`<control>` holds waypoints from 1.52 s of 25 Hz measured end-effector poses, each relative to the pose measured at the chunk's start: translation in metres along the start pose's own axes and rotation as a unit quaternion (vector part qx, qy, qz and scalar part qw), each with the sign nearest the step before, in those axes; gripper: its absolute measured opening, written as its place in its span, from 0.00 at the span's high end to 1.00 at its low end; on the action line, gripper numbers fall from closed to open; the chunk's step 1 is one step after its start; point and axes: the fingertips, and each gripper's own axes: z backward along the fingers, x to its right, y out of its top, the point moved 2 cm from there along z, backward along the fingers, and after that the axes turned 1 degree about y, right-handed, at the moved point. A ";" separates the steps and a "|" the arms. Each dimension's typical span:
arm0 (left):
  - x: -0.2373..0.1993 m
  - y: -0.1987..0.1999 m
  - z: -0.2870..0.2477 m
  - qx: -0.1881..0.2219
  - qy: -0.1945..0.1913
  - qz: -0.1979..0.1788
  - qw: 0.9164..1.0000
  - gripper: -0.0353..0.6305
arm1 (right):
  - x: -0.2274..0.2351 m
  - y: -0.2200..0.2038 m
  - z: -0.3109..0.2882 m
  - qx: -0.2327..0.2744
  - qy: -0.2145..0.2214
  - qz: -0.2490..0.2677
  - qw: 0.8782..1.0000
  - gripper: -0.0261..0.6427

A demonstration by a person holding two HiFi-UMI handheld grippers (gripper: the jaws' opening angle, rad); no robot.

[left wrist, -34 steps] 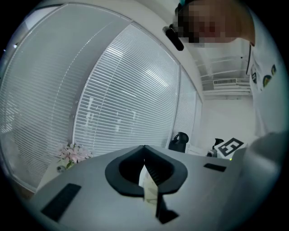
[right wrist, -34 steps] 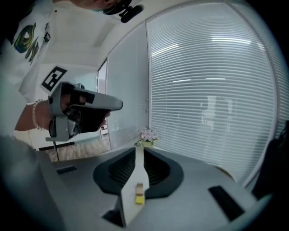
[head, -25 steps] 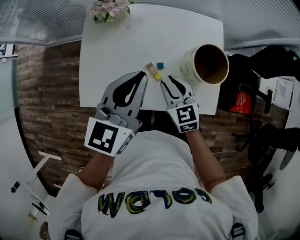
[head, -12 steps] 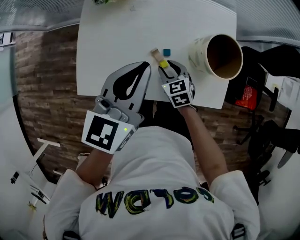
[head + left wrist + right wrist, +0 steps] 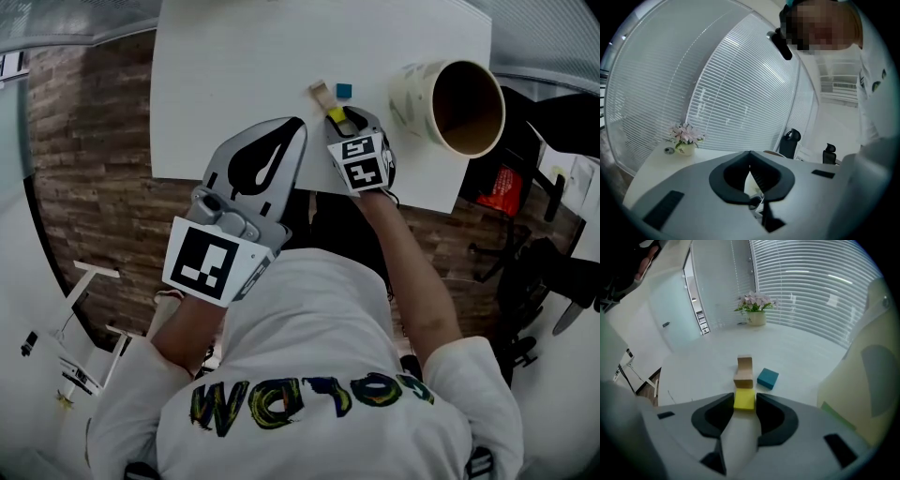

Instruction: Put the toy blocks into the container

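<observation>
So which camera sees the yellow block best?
The right gripper view: the yellow block sits close up between the jaws. The head view shows only a small bit of it; the left gripper view doesn't show it.

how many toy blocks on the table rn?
3. The yellow block sits between the tips of the right tongs. The tan block is just beyond it, the blue block right of the tan one. The container may hide more.

shirt print (image 5: 309,403) reads "colom" (upside down here, letters rough); nothing else legible.
</observation>
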 end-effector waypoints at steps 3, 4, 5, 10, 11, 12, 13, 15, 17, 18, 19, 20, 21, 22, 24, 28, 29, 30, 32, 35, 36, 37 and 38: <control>-0.001 -0.004 0.001 -0.001 0.003 0.004 1.000 0.93 | -0.001 -0.002 -0.001 0.005 -0.003 0.005 1.000 0.75; -0.001 -0.004 0.001 -0.001 0.003 0.004 1.000 0.93 | -0.001 -0.002 -0.001 0.004 -0.004 0.007 1.000 0.75; -0.001 -0.004 0.001 -0.001 0.003 0.004 1.000 0.93 | 0.000 -0.003 -0.001 0.004 -0.003 0.007 1.000 0.76; 0.002 0.004 0.001 0.006 0.003 0.000 1.000 0.93 | 0.003 0.001 0.006 0.011 -0.006 -0.001 1.000 0.76; 0.003 0.006 0.001 0.007 0.003 -0.001 1.000 0.93 | 0.003 0.003 0.009 0.014 -0.007 0.000 1.000 0.76; 0.003 0.007 0.002 0.009 0.003 -0.002 1.000 0.93 | 0.004 0.006 0.013 0.019 -0.007 -0.002 1.000 0.76; 0.004 0.009 0.002 0.011 0.003 -0.003 1.000 0.93 | 0.005 0.009 0.017 0.026 -0.005 -0.007 1.000 0.76; 0.008 0.014 0.003 0.015 0.003 -0.005 1.000 0.93 | 0.006 0.015 0.028 0.043 -0.004 -0.016 0.999 0.76; 0.011 0.020 0.003 0.022 0.002 -0.009 1.000 0.93 | 0.007 0.023 0.041 0.060 -0.006 -0.017 0.998 0.76; 0.013 0.023 0.003 0.025 0.001 -0.011 1.000 0.93 | 0.007 0.028 0.049 0.069 -0.006 -0.015 0.997 0.76; 0.015 0.027 0.003 0.029 0.000 -0.013 0.999 0.93 | 0.007 0.034 0.056 0.078 -0.007 -0.012 0.997 0.76; 0.018 0.031 0.003 0.033 -0.001 -0.015 0.999 0.93 | 0.007 0.040 0.065 0.088 -0.008 -0.009 0.996 0.76; 0.020 0.034 0.004 0.037 -0.002 -0.018 0.999 0.93 | 0.008 0.045 0.073 0.098 -0.008 -0.008 0.995 0.76; 0.023 0.038 0.005 0.040 -0.002 -0.020 0.999 0.93 | 0.008 0.051 0.082 0.109 -0.008 -0.010 0.994 0.76; 0.027 0.045 0.006 0.043 -0.003 -0.023 0.999 0.93 | 0.009 0.064 0.099 0.130 -0.009 -0.013 0.991 0.76; 0.031 0.061 0.009 0.054 -0.003 -0.031 0.998 0.93 | 0.013 0.093 0.133 0.169 -0.016 -0.005 0.985 0.76; 0.032 0.065 0.009 0.058 -0.002 -0.033 0.998 0.93 | 0.014 0.101 0.142 0.181 -0.015 -0.002 0.983 0.76; 0.034 0.069 0.009 0.061 -0.001 -0.034 0.998 0.93 | 0.015 0.108 0.151 0.192 -0.014 0.001 0.981 0.76; 0.036 0.078 0.009 0.067 0.000 -0.037 0.997 0.93 | 0.016 0.121 0.170 0.212 -0.015 0.008 0.977 0.76; 0.040 0.088 0.011 0.075 0.004 -0.041 0.996 0.93 | 0.015 0.143 0.201 0.243 -0.018 0.017 0.970 0.76; 0.041 0.092 0.012 0.077 0.006 -0.043 0.996 0.93 | 0.014 0.151 0.213 0.255 -0.019 0.020 0.967 0.76; 0.043 0.096 0.013 0.080 0.008 -0.045 0.996 0.93 | 0.012 0.159 0.226 0.268 -0.019 0.024 0.963 0.76; 0.045 0.100 0.014 0.083 0.009 -0.046 0.995 0.93 | 0.011 0.167 0.239 0.281 -0.019 0.027 0.959 0.76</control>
